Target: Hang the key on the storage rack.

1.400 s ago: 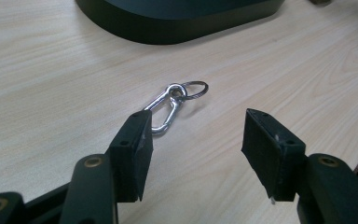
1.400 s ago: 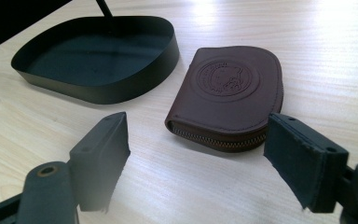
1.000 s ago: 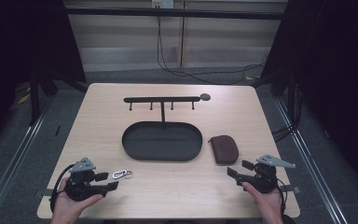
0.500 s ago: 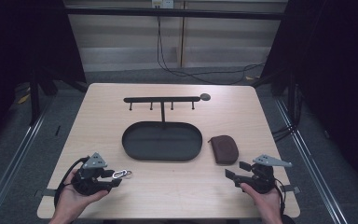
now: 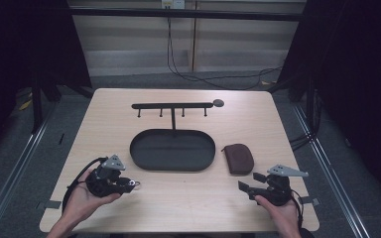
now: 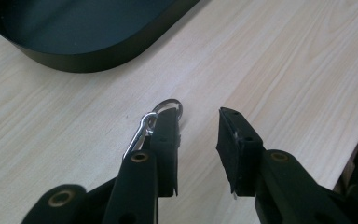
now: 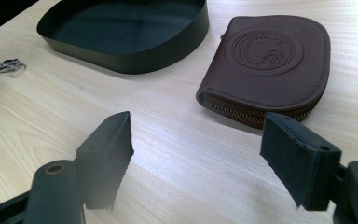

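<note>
The desk carries a black oval tray at its centre, the landmark here; behind the tray stands a hook rack; just right of the tray lies a brown zipped pouch; left of and nearer than the tray lies a small metal key clip, flat on the wood. The left claw has just been closing, yet its jaws are still apart, and the clip lies outside the left jaw rather than between them; the person does well to shift the claw sideways until the clip sits centred, then squeeze low. The right claw stands wide, holding nothing, near the pouch.
</note>
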